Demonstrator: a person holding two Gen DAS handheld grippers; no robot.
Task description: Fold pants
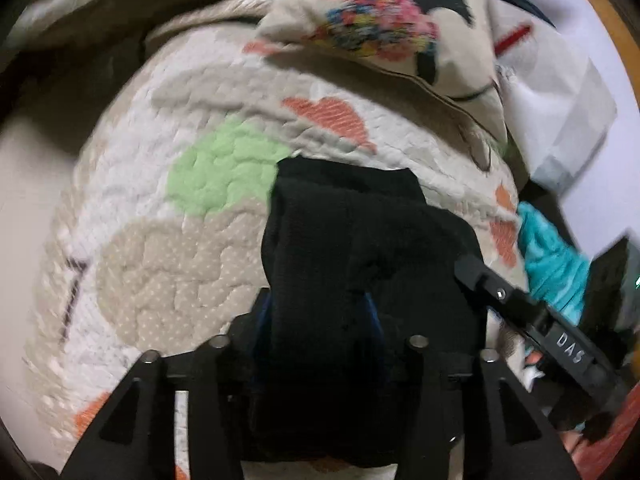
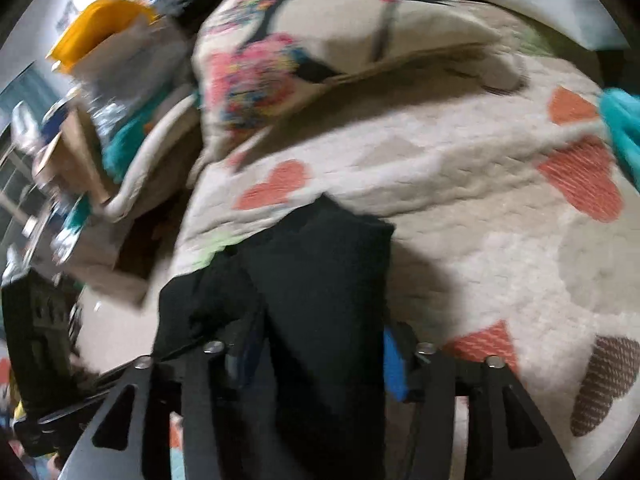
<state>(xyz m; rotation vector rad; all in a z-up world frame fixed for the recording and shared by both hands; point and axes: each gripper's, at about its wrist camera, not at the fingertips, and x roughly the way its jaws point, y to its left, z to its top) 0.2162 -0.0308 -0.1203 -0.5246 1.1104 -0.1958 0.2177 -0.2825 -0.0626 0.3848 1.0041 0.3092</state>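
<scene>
Both the left tool [image 1: 316, 320] and right tool [image 2: 316, 356] clamp the black pants [image 1: 360, 240], which are soft, light and limp; grip at folded edges.

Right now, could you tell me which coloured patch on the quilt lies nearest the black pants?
The light green quilted patch; it touches the black fabric pants, unlike the orange hearts farther off.

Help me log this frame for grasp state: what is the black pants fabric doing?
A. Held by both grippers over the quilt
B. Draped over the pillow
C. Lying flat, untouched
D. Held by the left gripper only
A: the black pants sit between the fingers of the left gripper and the right gripper, above the quilt.
</scene>
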